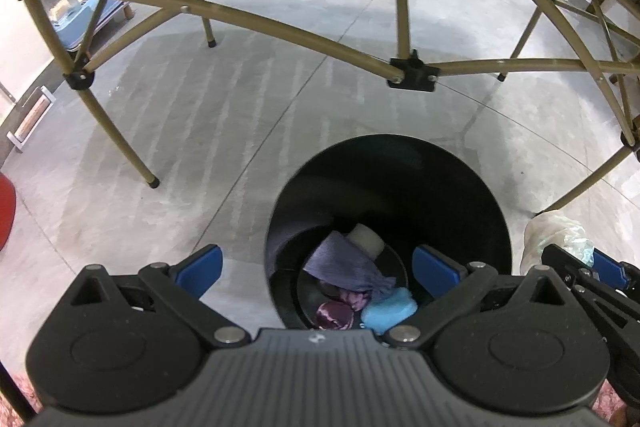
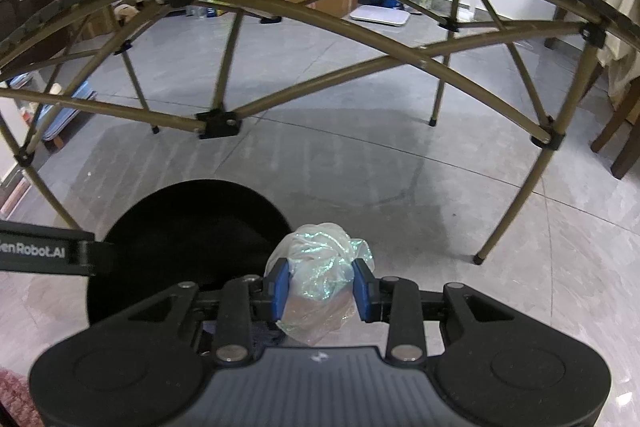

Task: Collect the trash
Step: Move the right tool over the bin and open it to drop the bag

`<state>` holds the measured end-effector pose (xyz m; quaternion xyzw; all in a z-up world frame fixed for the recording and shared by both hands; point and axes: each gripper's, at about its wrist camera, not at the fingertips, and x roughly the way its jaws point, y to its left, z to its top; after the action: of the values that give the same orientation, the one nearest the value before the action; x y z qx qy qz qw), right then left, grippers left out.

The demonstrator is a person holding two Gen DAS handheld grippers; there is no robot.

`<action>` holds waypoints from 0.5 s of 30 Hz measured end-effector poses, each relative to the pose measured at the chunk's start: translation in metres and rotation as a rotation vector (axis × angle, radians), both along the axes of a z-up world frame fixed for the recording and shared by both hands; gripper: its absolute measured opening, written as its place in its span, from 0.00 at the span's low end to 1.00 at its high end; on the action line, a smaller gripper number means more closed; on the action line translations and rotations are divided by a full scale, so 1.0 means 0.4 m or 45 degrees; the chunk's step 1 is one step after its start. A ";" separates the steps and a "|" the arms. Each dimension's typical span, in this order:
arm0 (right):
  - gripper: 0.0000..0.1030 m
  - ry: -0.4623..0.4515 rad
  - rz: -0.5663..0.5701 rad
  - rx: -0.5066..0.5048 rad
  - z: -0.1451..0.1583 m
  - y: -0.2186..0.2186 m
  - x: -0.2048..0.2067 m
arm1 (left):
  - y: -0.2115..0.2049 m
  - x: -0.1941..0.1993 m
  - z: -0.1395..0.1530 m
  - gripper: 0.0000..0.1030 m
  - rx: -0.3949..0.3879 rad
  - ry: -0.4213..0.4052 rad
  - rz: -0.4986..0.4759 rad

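In the left wrist view, the left claw [image 1: 318,269] hangs above the black bin [image 1: 472,195] with its blue pads spread wide and nothing between them. One pad is over the grey floor [image 1: 224,115] just outside the bin's rim; the other is over the bin's mouth. Down at the bin's bottom lie a purple-grey cloth [image 1: 344,263], a white cylinder-shaped piece [image 1: 366,237] touching the cloth's far side, a light blue lump [image 1: 390,311] beside the cloth's near end, and something dark maroon [image 1: 334,315] next to the blue lump. Just beyond the bin's right rim, the right claw [image 1: 580,259] shows at the frame edge, with a crumpled clear plastic wad [image 1: 552,231] in its pads. Beyond the bin stands the tan tube frame [image 1: 412,71] of a folding desk, its legs on the floor.

In the right wrist view, the right claw [image 2: 320,289] is clamped narrowly on the crumpled clear plastic wad [image 2: 320,267]; both blue pads press into its sides, and the plastic bulges out ahead of and below them. The wad is beside the bin's [image 2: 184,227] right rim, over the floor [image 2: 400,187] rather than over the opening. A black bar of the left claw [image 2: 48,253] crosses in at the bin's left side. The desk frame [image 2: 218,123] arches past the bin.
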<state>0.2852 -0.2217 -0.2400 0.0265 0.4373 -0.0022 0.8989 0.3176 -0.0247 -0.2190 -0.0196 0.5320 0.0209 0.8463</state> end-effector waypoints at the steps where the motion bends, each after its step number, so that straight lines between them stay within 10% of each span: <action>1: 0.31 -0.001 0.012 -0.001 0.002 0.010 0.002 | 0.009 -0.001 0.001 1.00 -0.001 0.000 0.007; 15: 0.31 0.024 0.146 -0.030 -0.002 0.138 0.021 | 0.109 -0.015 0.001 1.00 0.017 -0.002 0.079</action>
<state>0.2937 -0.1664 -0.2409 -0.0093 0.4465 0.0437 0.8937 0.3115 0.0187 -0.2185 -0.0306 0.5304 0.0507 0.8457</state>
